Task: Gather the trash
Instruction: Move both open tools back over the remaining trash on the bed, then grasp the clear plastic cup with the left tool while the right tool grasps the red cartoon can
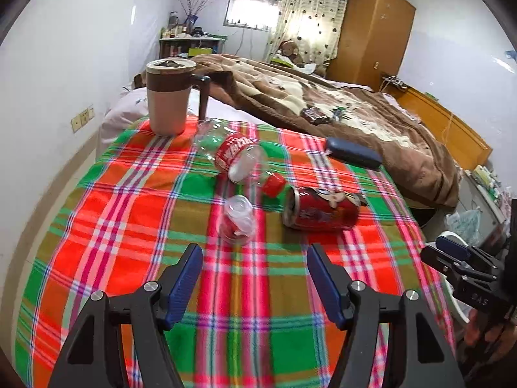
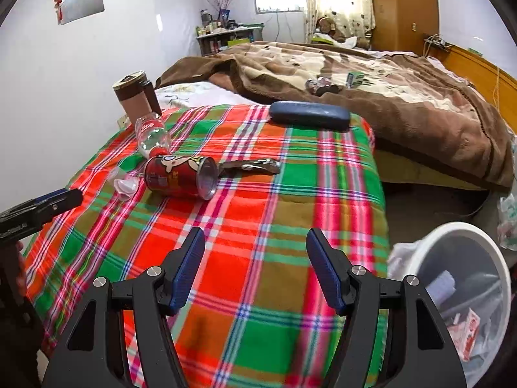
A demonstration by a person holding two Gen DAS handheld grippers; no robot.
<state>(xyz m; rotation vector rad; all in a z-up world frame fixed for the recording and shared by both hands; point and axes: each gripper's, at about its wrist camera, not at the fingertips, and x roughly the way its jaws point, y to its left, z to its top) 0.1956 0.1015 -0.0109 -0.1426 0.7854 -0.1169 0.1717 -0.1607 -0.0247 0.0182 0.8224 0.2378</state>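
Observation:
A crushed red can lies on its side on the plaid cloth. To its left a clear plastic cup lies tipped over. Behind them lies an empty bottle with a red label and red cap. My left gripper hovers open just short of the cup, nothing between its fingers. In the right wrist view the can, cup and bottle lie far left. My right gripper is open and empty over bare cloth.
A lidded mug stands at the far left corner. A blue glasses case lies at the far edge, a shiny strip beside the can. A white bin with trash sits low right. A bed with a brown blanket lies beyond.

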